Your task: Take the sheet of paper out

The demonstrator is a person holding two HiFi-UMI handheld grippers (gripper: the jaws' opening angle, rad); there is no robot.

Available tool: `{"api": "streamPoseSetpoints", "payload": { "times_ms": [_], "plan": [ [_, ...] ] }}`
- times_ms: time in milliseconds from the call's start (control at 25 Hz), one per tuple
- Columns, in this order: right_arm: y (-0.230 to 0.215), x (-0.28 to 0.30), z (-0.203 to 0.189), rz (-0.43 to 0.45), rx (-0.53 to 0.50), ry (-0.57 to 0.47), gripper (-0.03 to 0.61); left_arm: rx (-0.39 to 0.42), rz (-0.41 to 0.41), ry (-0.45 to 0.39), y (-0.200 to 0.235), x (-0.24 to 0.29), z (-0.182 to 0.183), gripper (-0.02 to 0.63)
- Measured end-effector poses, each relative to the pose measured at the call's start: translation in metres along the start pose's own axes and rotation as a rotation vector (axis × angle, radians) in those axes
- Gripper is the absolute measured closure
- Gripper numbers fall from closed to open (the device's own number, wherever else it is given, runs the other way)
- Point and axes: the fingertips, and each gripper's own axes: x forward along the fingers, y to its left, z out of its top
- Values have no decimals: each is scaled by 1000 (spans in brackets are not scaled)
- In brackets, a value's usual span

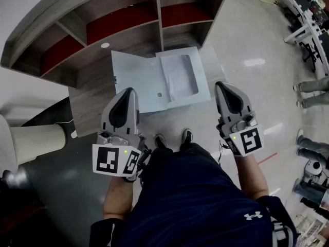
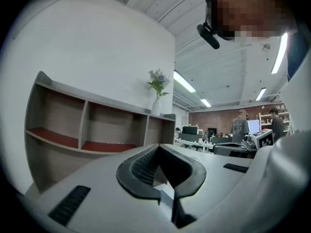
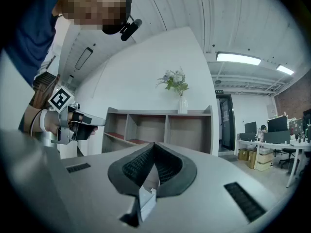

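Observation:
An open white folder (image 1: 138,82) lies flat on the low wooden top (image 1: 90,94) in front of the shelf unit. Its right half holds a sheet of paper (image 1: 179,77) in a clear pocket. My left gripper (image 1: 128,90) hovers level over the folder's near left corner, jaws shut and empty. My right gripper (image 1: 220,85) hangs just off the folder's right edge, also shut with nothing in it. In the left gripper view my left gripper (image 2: 158,147) points at the shelves, and in the right gripper view so does my right gripper (image 3: 154,144). Neither view shows the folder.
The wooden shelf unit (image 1: 123,19) with red-lined compartments stands behind the folder; a vase of flowers (image 3: 181,98) sits on its top. A rope-wound post (image 1: 36,138) is at the left. Desks and standing people (image 1: 311,91) fill the right side.

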Motion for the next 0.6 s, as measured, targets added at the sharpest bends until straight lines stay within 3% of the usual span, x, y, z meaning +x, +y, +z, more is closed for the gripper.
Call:
{"api": "streamPoseSetpoints", "payload": {
  "times_ms": [600],
  "plan": [
    [-2, -3, -5, -7, 10, 8, 578, -4, 4, 13, -3, -2, -2, 612]
  ]
}}
